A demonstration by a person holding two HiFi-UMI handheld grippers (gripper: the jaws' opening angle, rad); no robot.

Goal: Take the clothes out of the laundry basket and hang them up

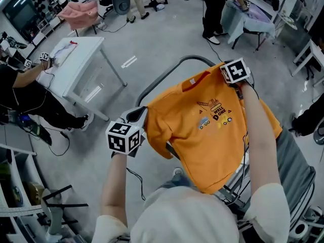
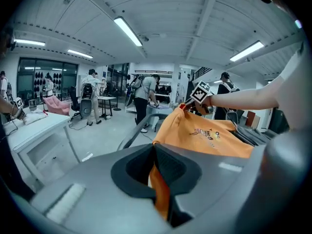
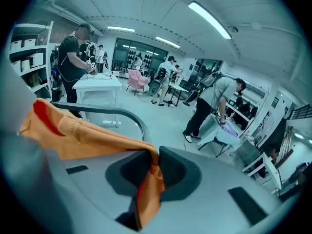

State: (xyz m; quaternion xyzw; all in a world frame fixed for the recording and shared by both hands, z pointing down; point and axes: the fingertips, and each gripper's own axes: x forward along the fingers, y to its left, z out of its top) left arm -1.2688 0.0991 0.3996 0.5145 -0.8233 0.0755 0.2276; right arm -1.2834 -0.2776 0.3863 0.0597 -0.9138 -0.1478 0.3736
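Orange T-shirt (image 1: 212,135) held up, spread between both grippers.
The left gripper (image 2: 155,172) is clamped tight on the shirt's edge, with fabric pinched between its pads. The right gripper (image 3: 151,172) grips the opposite upper corner, near the collar. The shirt hangs in the air over a grey curved rail (image 1: 167,75).

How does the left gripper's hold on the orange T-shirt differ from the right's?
The left gripper pinches the orange T-shirt at its sleeve side; the right gripper pinches it near the collar. The left gripper sits close to the person, the right gripper farther out. Both are shut on the fabric, holding the shirt spread between them.
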